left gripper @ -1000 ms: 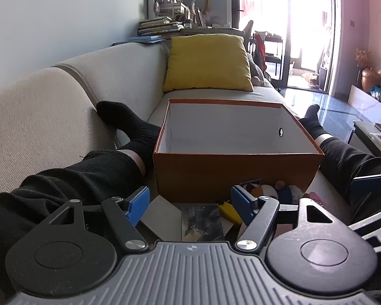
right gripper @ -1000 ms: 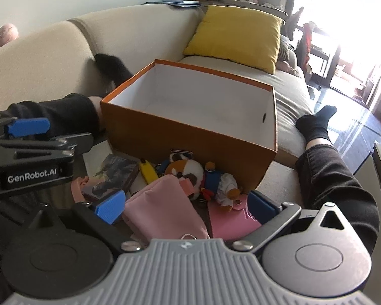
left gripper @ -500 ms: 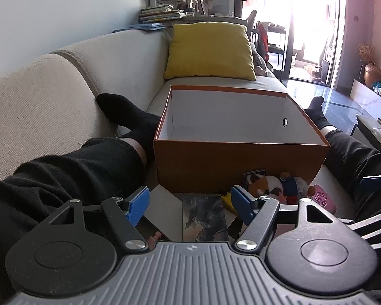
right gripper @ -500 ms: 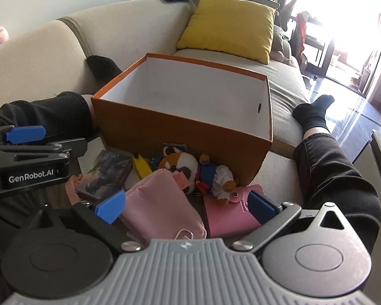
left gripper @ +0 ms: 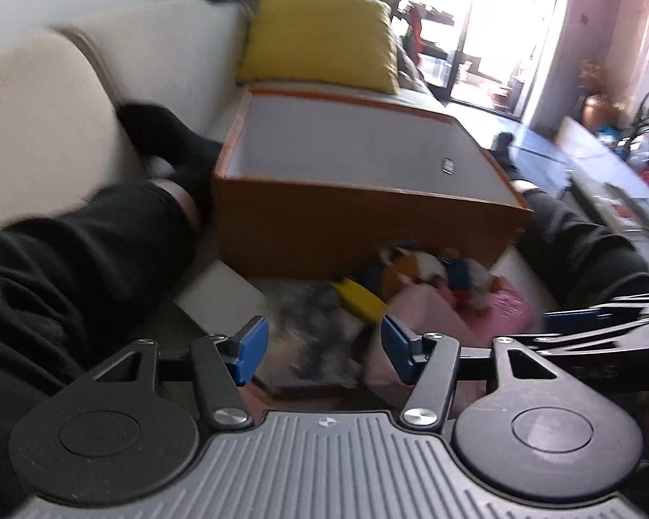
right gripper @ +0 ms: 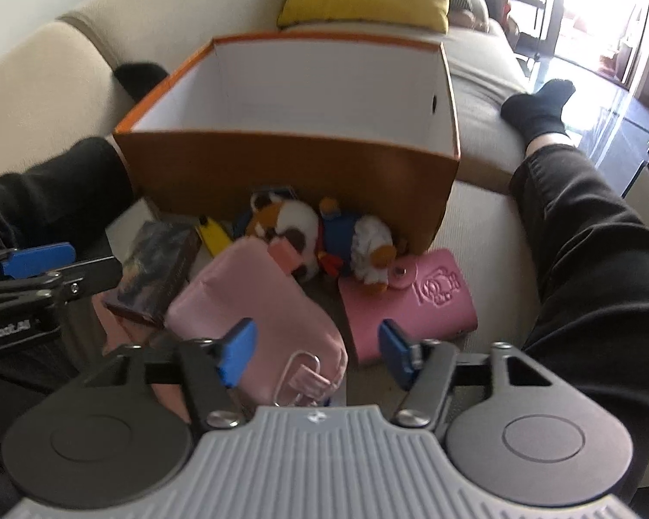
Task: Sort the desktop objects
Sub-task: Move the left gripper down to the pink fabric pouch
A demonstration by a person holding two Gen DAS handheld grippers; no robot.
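An open orange box (right gripper: 290, 173) with a white inside stands on the sofa. In front of it lies a pile: a pink pouch (right gripper: 255, 298), a pink wallet (right gripper: 411, 302), a red panda plush (right gripper: 285, 229), a duck plush (right gripper: 363, 246), a yellow piece (right gripper: 214, 235) and a dark book (right gripper: 160, 268). My right gripper (right gripper: 315, 357) hangs over the pouch's near end, jaws closing, its right pad clear of the fabric. My left gripper (left gripper: 322, 352) hovers over the dark book (left gripper: 307, 333), jaws closing, pads not touching it.
A person's legs in black trousers (right gripper: 584, 268) and socks lie on either side of the box. A yellow cushion (left gripper: 320, 39) leans at the sofa's far end. A low table (left gripper: 618, 190) stands at the right, with a bright doorway behind.
Both grippers have tipped down and dropped closer to the pile. Both pairs of jaws have narrowed. The pouch now lies between the right jaws.
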